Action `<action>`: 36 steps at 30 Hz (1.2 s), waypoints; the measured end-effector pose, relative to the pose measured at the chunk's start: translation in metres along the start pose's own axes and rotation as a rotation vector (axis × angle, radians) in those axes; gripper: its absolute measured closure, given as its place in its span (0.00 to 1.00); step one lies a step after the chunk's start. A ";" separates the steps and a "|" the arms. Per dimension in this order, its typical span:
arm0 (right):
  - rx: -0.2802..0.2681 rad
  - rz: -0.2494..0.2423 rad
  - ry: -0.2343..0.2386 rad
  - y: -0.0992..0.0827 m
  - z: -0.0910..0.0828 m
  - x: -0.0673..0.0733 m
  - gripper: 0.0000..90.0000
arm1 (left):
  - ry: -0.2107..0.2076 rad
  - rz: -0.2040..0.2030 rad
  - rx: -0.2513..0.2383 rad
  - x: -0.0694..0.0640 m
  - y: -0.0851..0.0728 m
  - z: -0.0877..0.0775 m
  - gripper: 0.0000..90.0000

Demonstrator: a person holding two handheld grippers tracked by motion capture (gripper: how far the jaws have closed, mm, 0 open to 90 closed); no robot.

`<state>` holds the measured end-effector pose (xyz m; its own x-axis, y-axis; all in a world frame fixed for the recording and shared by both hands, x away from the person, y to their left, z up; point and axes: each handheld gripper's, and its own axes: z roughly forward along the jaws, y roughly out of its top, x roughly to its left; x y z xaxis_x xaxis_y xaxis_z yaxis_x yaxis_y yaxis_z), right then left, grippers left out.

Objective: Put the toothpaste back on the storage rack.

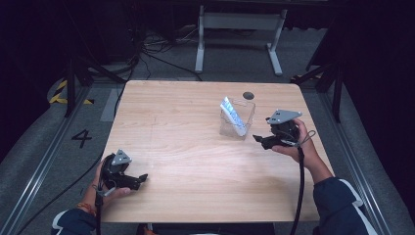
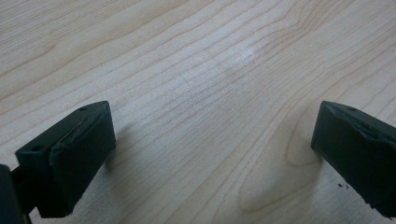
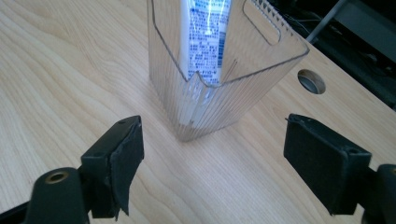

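Seemingly done: white printed tube (image 3: 205,39) already leans inside the clear ribbed plastic bin (image 1: 238,119), at two o'clock on the pale wood-grain tabletop (image 1: 195,161). Right gripper (image 1: 260,138) sits just beside the bin, fingers spread, holding nothing. Left gripper (image 1: 141,178), at seven o'clock, fingers likewise released. Nothing obviously remains.

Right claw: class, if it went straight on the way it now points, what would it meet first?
Most likely the clear ribbed container holding a printed tube; it stands directly ahead of the open right claw.
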<state>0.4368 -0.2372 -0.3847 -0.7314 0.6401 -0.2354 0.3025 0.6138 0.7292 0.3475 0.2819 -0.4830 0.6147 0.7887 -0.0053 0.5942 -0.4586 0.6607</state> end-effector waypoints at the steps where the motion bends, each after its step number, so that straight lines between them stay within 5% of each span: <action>1: 0.004 -0.006 -0.001 -0.002 0.000 0.001 0.23 | 0.000 0.001 0.000 0.000 0.000 0.000 0.00; 36: 0.055 0.058 -0.046 -0.092 -0.031 0.015 0.22 | 0.000 0.001 0.000 0.000 0.000 0.000 0.00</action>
<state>0.3787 -0.2989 -0.4355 -0.6831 0.6952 -0.2238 0.3778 0.5986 0.7064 0.3475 0.2820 -0.4830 0.6150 0.7885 -0.0050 0.5939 -0.4591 0.6607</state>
